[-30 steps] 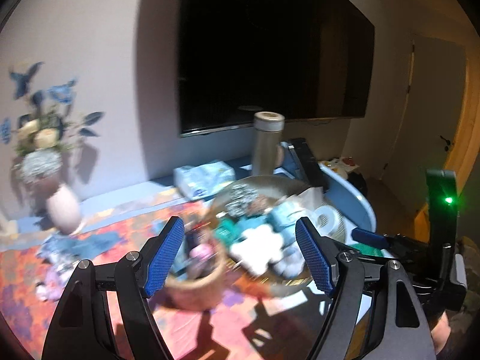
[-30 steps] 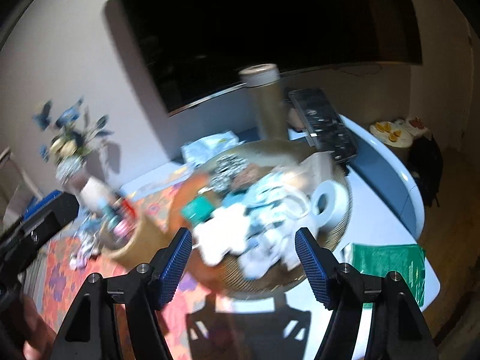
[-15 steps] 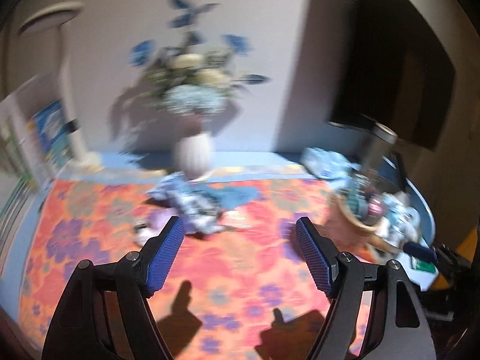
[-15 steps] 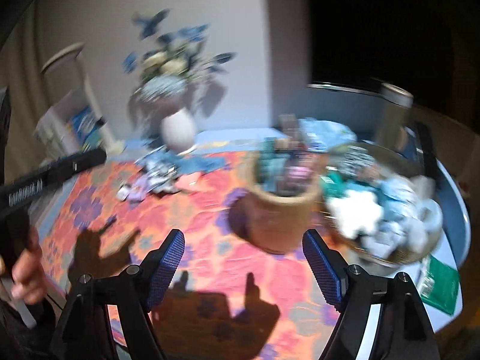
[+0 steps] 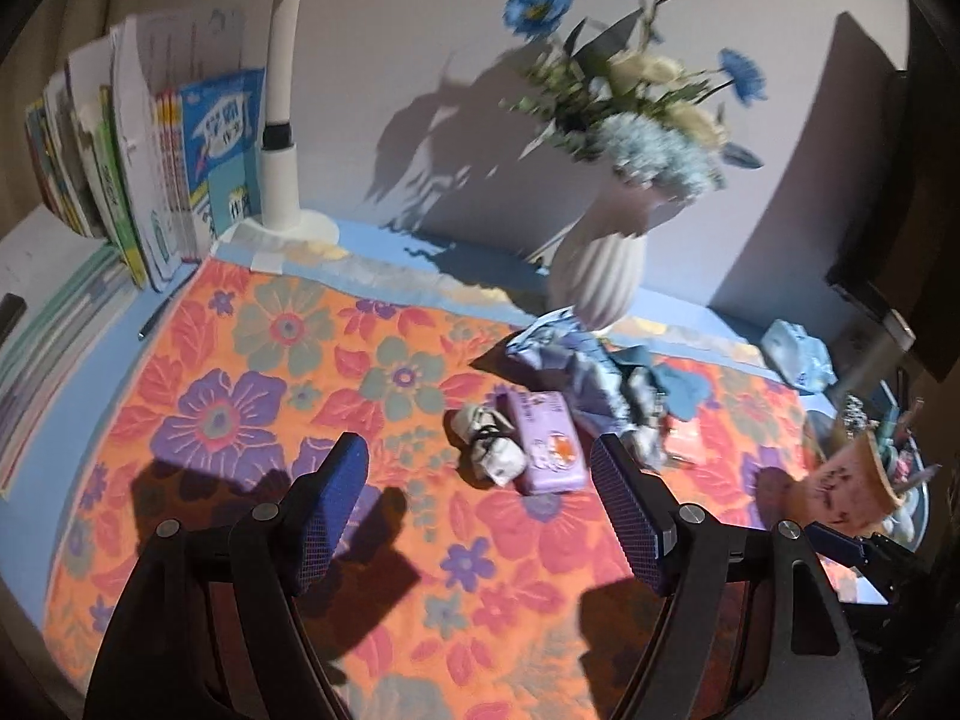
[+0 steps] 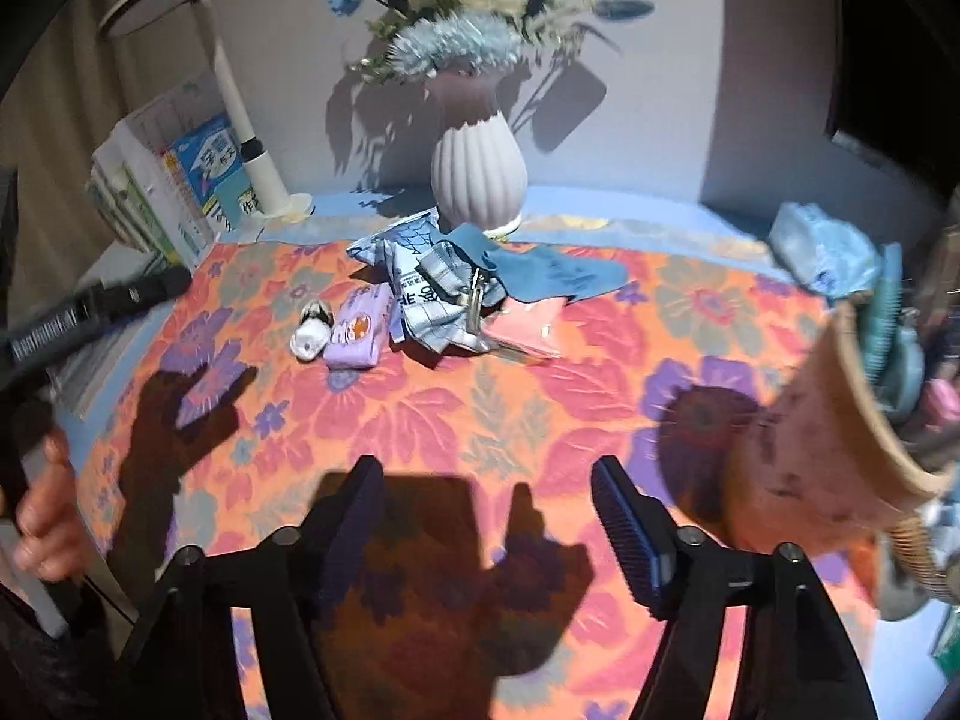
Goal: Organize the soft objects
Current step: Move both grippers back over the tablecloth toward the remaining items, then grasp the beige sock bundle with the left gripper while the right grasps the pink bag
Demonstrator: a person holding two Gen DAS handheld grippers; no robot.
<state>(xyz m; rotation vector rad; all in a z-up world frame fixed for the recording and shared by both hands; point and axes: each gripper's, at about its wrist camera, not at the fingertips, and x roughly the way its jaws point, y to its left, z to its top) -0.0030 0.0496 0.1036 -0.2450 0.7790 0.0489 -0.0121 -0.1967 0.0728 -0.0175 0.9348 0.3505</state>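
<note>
Soft things heaped on the floral cloth near the tabletop's far edge, both grippers hovering empty

A purple tissue pack [image 6: 358, 326] lies touching a small white bundle [image 6: 311, 334] and crumpled blue-white cloth [image 6: 427, 294], with a blue rag [image 6: 540, 276] just in front of the ribbed vase [image 6: 478, 174]; left gripper [image 5: 480, 510] jaws released, right gripper [image 6: 486, 525] jaws have just been closing, nothing between them, a pen cup [image 6: 840, 438] at the right edge
</note>
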